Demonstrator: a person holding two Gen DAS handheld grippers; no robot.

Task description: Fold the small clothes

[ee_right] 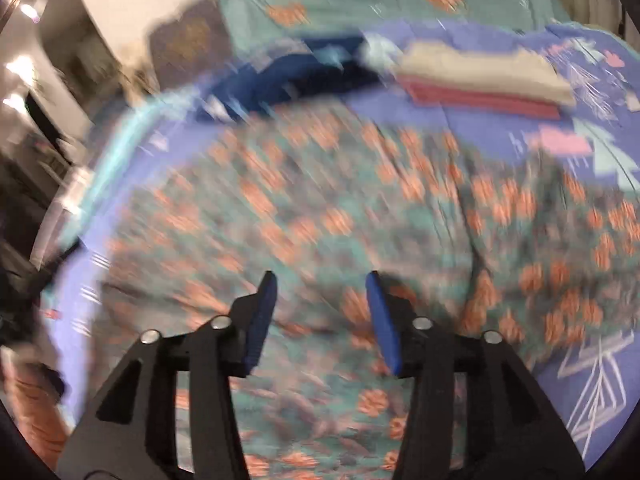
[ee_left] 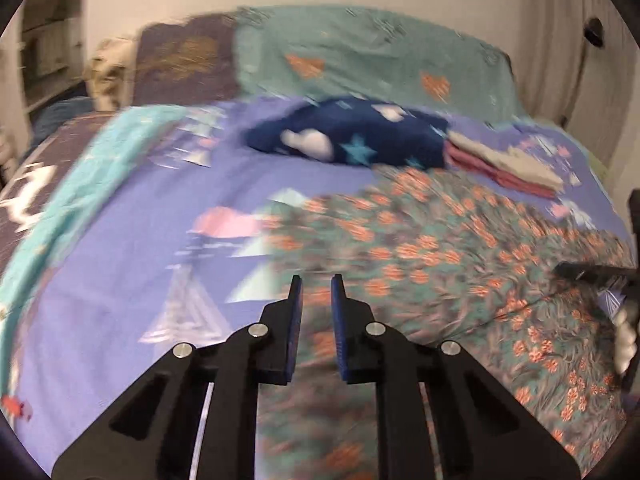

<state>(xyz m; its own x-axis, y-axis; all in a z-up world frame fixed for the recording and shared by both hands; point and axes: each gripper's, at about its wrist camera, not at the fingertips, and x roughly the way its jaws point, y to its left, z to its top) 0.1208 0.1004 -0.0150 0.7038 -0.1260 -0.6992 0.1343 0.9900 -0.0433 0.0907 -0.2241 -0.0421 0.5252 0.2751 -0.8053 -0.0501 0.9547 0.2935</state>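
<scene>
Bed, covered by a lilac sheet printed with triangles and pink shapes; a turquoise band runs along its left edge, and a teal pillow with orange hearts lies across the head against the pale wall. Bare sheet remains to the left of the garment and in a strip at the near right corner.

Floral garment, teal with orange blossoms, spread over the middle and right of the bed; its left edge runs down the sheet just ahead of the left gripper, and it shows rumpled folds toward the right. Both views are motion-blurred, so finer creases cannot be read.

Navy star-print cloth, bunched beyond the garment's far edge. Just beside it, to the right, a folded stack: beige piece on top, red beneath.

Right gripper: jaws spread wide, empty, poised over the floral garment.

Left gripper: jaws parted by a narrow gap, empty, above the garment's left edge.
</scene>
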